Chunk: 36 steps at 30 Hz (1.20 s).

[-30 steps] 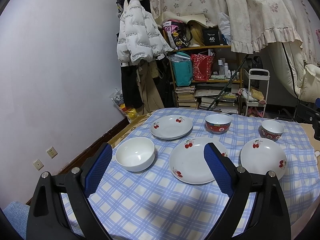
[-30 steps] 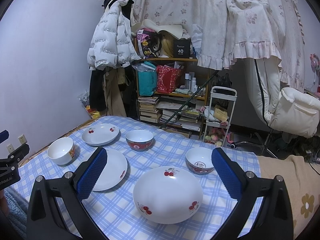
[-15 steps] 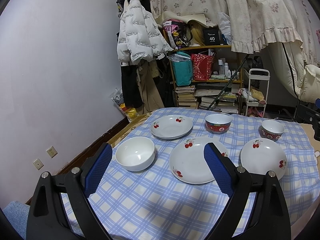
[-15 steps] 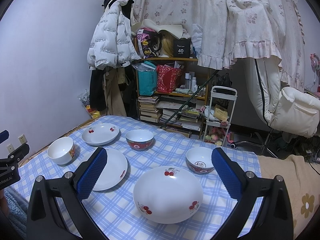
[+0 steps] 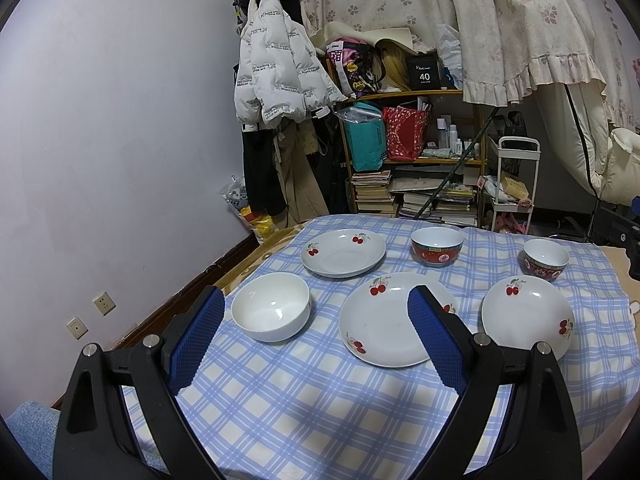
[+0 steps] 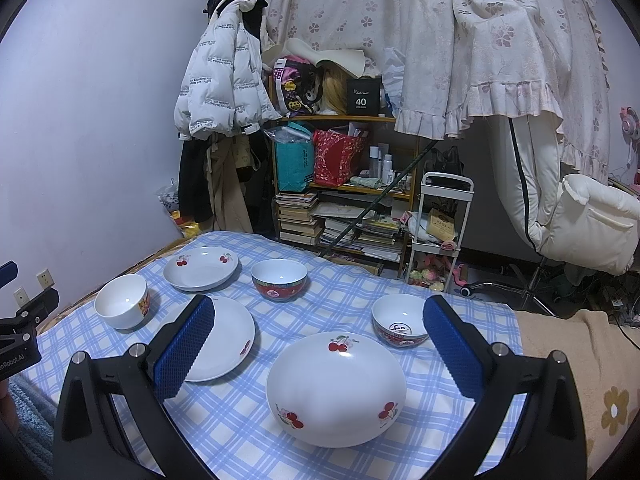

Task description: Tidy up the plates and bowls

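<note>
Three white cherry-print plates lie on the blue checked tablecloth (image 5: 304, 400): a far plate (image 5: 343, 253), a middle plate (image 5: 384, 318) and a right plate (image 5: 527, 314), (image 6: 336, 384). A plain white bowl (image 5: 271, 306), (image 6: 122, 301) stands at the left. Two red-patterned bowls (image 5: 437, 245), (image 5: 546, 258) stand further back; in the right wrist view they are at centre (image 6: 279, 279) and right (image 6: 400, 326). My left gripper (image 5: 312, 330) is open above the near cloth, holding nothing. My right gripper (image 6: 318, 344) is open over the right plate, also holding nothing.
A cluttered bookshelf (image 5: 404, 184) and a white cart (image 5: 512, 184) stand beyond the table. A white jacket (image 5: 276, 76) hangs by the wall at left. A white chair (image 6: 592, 224) sits at the right. A beige blanket (image 6: 576, 356) covers the table's right edge.
</note>
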Each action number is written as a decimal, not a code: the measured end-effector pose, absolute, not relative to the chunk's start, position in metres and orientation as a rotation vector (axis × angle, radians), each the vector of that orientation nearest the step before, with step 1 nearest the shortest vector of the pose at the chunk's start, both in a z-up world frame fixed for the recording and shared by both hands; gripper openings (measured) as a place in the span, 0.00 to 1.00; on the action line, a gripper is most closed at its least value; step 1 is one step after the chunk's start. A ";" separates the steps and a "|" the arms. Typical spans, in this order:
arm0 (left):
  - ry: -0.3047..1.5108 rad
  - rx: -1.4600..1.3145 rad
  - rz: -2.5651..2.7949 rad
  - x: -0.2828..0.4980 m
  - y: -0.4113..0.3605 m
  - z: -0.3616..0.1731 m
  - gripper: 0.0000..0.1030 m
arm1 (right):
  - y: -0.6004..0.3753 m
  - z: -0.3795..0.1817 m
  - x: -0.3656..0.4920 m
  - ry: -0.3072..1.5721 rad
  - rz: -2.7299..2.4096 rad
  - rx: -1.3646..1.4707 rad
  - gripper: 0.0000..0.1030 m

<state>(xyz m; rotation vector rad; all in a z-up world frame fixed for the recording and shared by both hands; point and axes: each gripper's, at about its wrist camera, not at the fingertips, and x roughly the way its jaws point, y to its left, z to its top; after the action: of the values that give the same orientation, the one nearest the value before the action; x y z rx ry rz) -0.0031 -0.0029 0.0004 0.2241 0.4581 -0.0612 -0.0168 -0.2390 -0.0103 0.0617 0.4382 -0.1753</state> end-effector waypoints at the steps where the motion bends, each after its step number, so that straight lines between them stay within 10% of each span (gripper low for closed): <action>1: 0.459 0.224 -0.062 -0.003 -0.003 0.000 0.89 | -0.239 -0.010 -0.017 0.438 -0.174 0.062 1.00; 36: 0.723 0.081 0.009 0.111 0.024 -0.030 0.89 | -0.202 -0.007 0.107 0.529 -0.039 0.047 0.89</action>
<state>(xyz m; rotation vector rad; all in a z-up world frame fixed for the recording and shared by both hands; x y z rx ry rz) 0.1110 0.0241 -0.0299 0.0814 0.7230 0.0093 0.1070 -0.2023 -0.0071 0.0475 0.5287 -0.0391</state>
